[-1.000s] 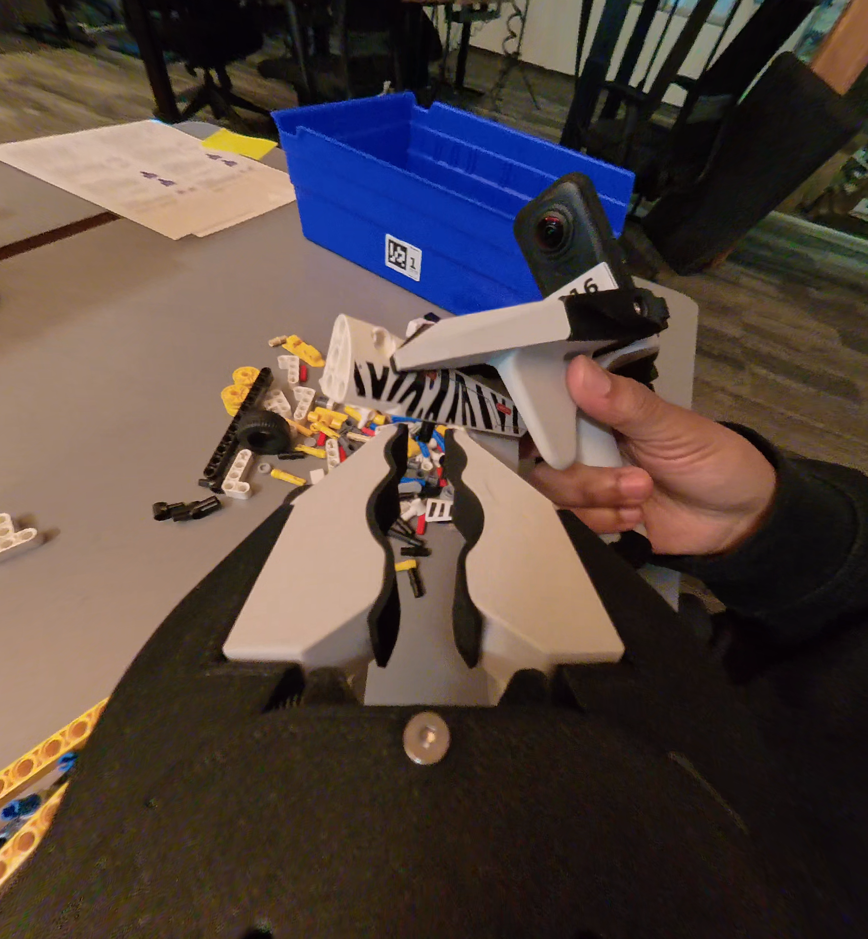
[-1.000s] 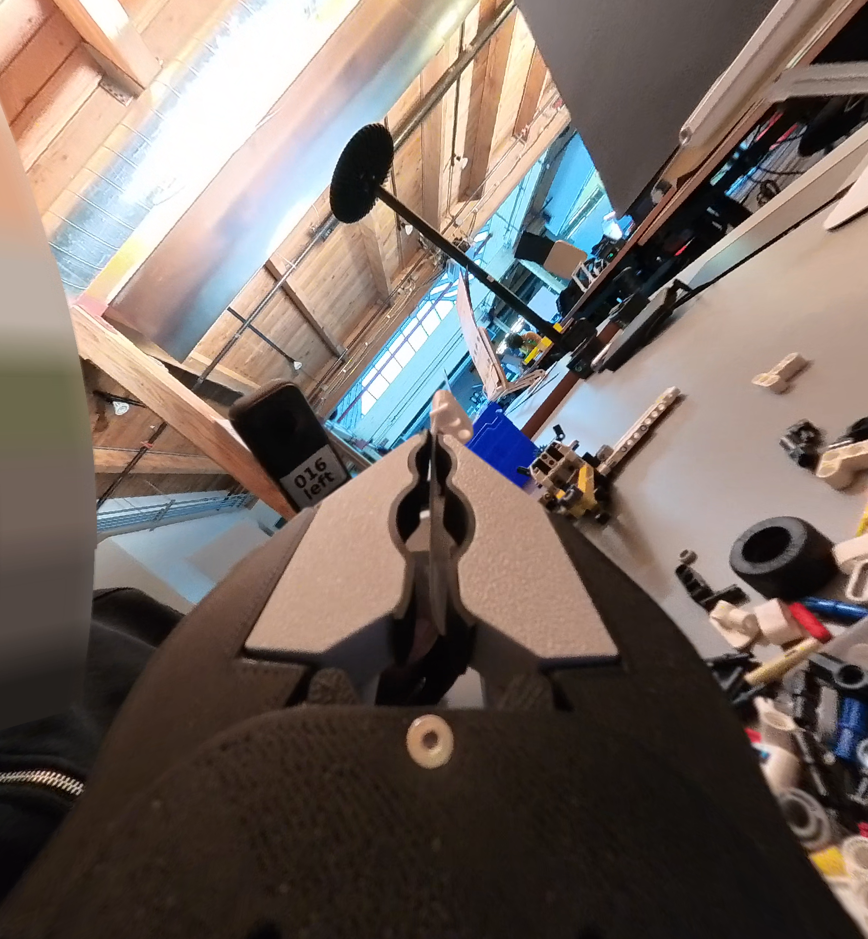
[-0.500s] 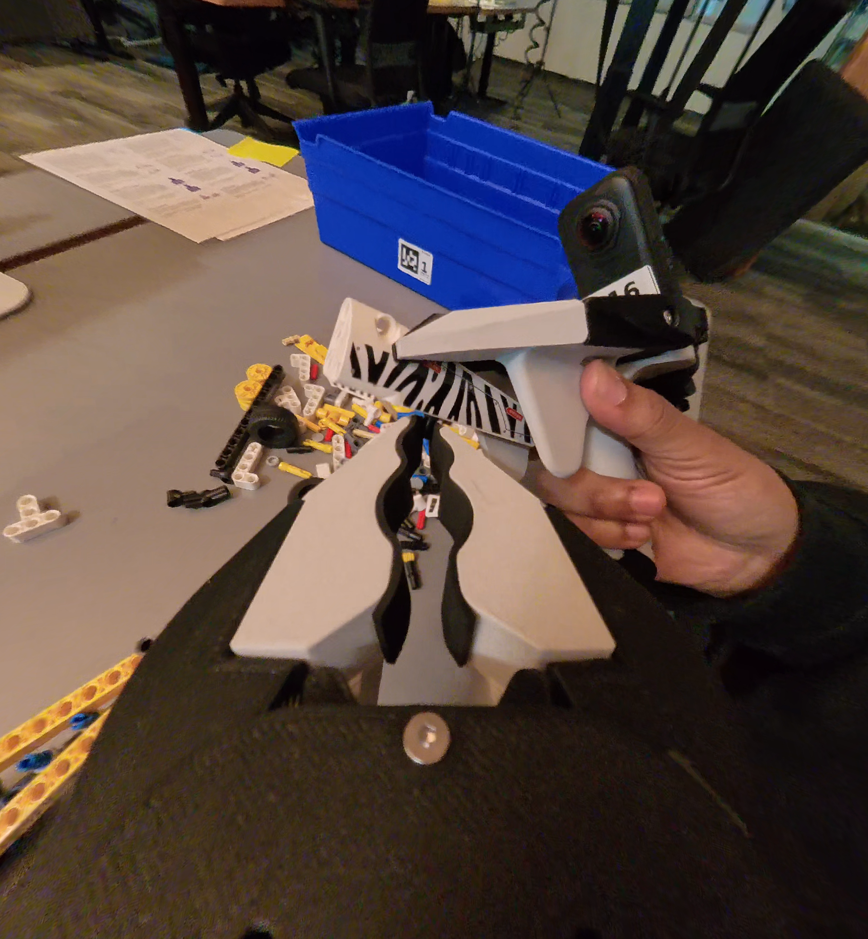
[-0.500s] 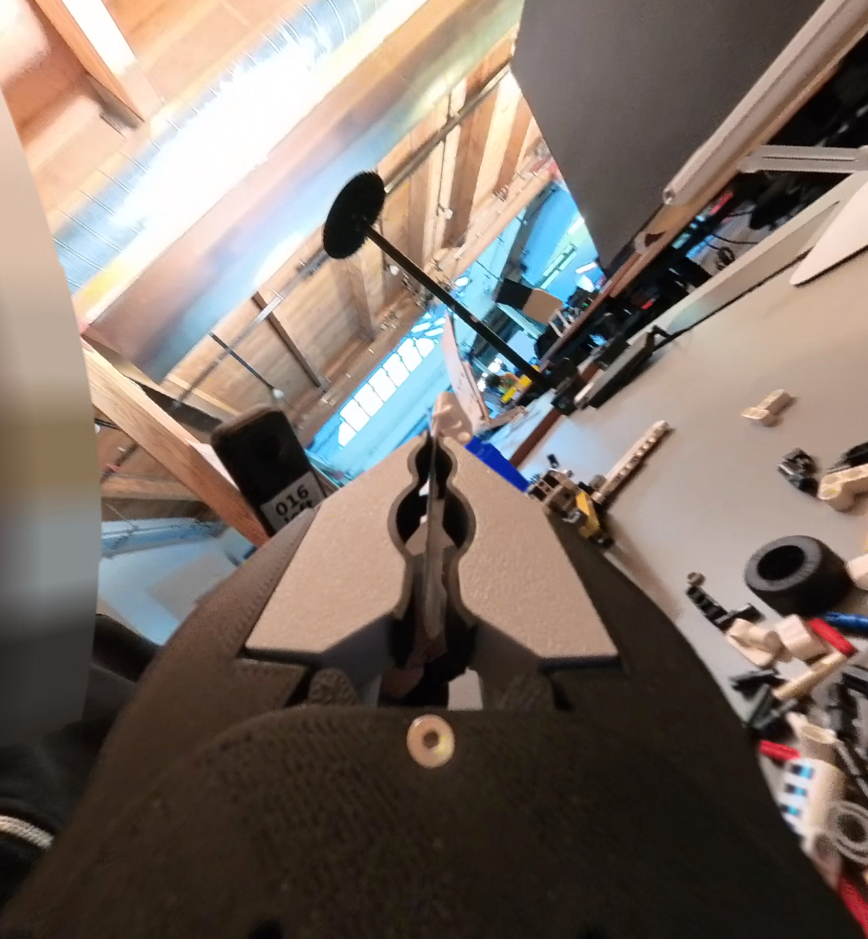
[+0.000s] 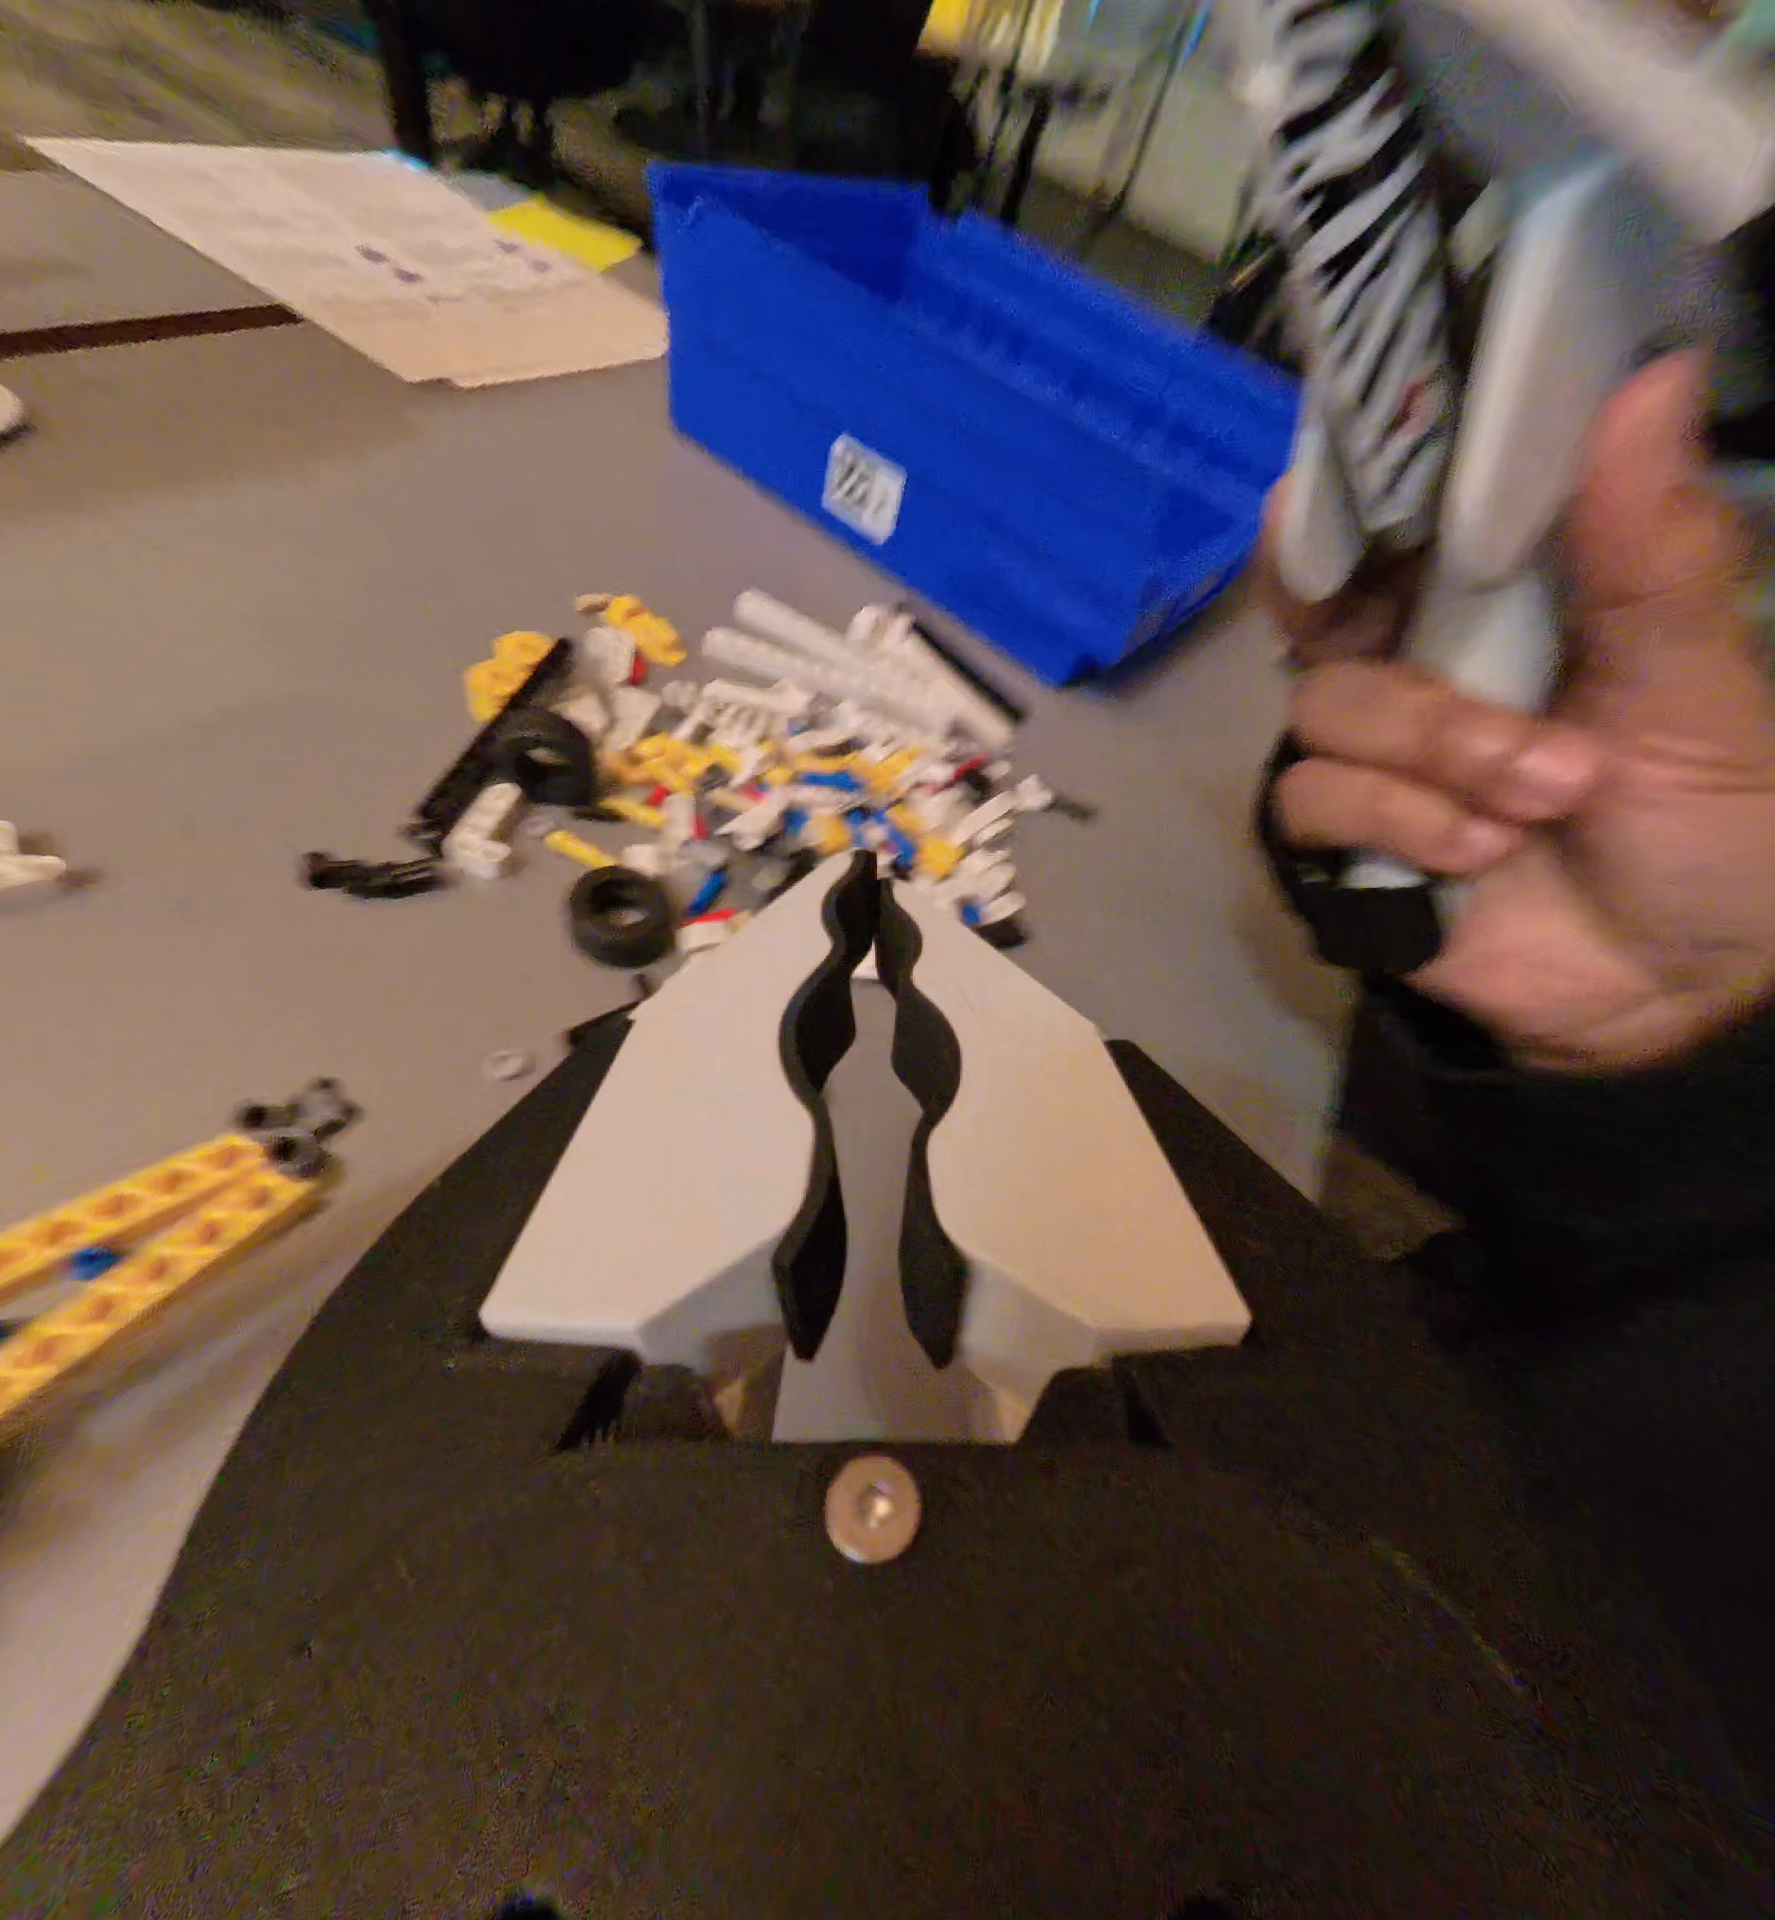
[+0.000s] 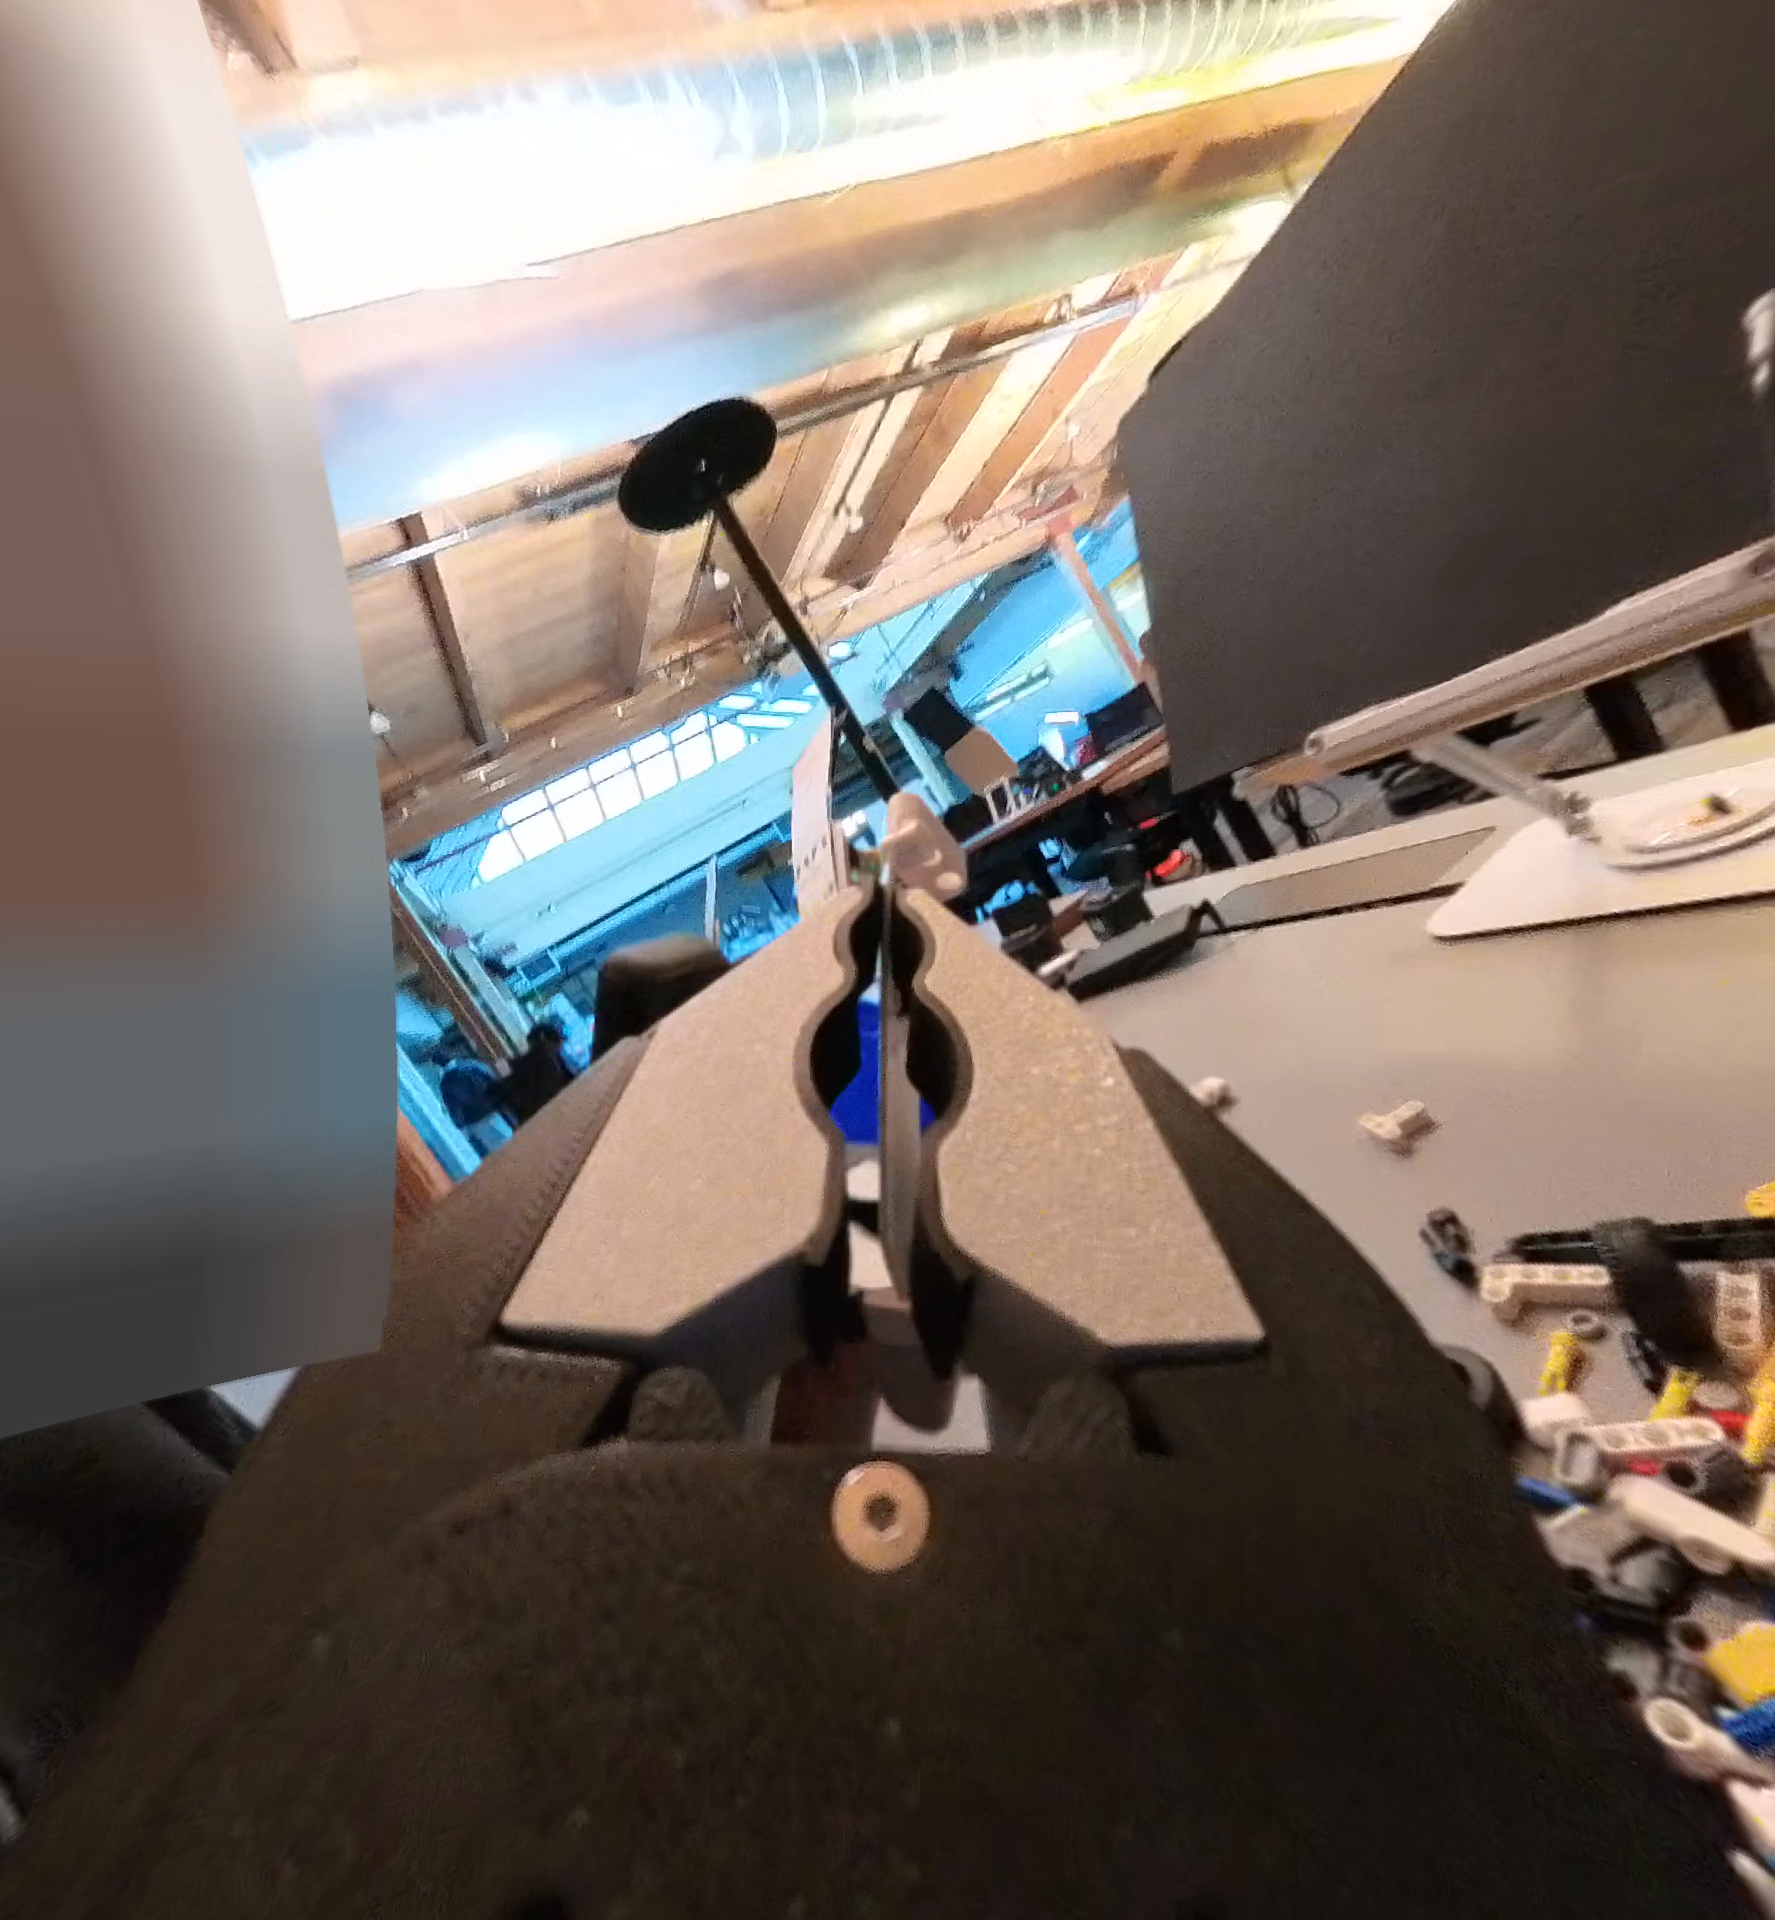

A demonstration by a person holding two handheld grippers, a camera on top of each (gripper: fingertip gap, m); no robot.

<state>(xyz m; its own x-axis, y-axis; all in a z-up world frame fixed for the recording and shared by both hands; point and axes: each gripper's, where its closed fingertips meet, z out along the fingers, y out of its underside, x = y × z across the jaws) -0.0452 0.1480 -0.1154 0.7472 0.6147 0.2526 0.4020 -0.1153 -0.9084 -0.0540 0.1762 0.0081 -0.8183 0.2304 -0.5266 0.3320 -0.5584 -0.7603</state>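
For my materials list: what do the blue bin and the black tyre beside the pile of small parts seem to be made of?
The blue bin looks like moulded hard plastic: an even colour, a slight sheen, ribbed walls. The black tyre seems to be matt rubber or soft plastic: dull, with a thick rounded wall. Blur leaves both uncertain.

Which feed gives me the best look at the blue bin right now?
The left wrist view: the blue bin stands in full view on the table beyond the brick pile, though blurred. The right wrist view shows only a blue sliver between its fingers.
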